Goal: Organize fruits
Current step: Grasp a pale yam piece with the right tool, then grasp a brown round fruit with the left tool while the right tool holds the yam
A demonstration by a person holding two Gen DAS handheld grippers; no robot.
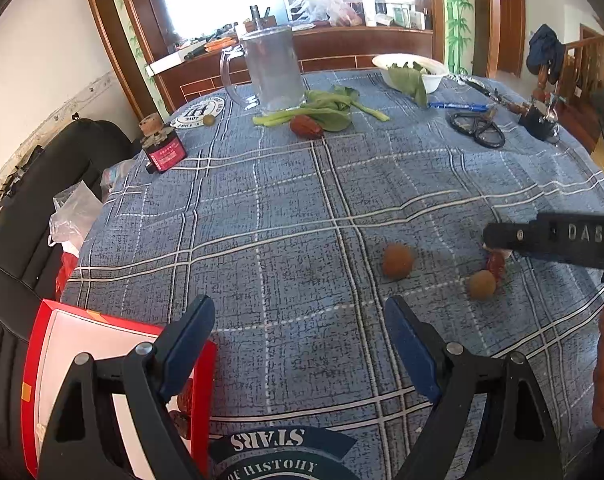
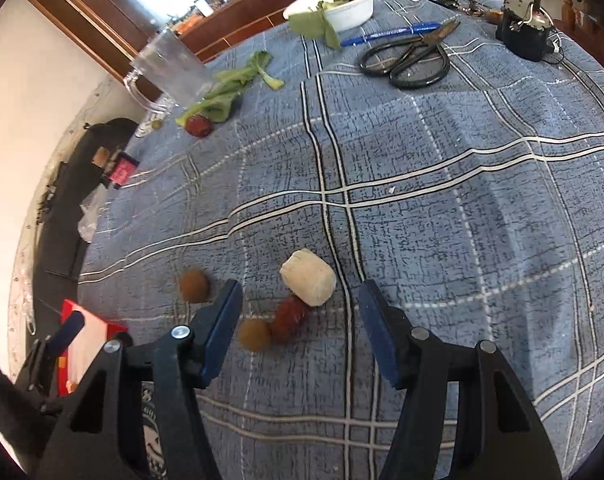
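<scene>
Longans (image 2: pixel 254 334), round, tan-brown; red date (image 2: pixel 289 316) touching one

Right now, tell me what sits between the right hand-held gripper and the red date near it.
Nothing blocks it. The right hand-held gripper is open, and the red date lies on the tablecloth in line with the gap. It is crowded, though: a brown fruit touches its left side and a pale chunk its far end.

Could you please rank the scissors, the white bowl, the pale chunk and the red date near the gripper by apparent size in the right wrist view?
1. Scissors and white bowl: look alike, unranked.
2. Pale chunk.
3. Red date.
</scene>
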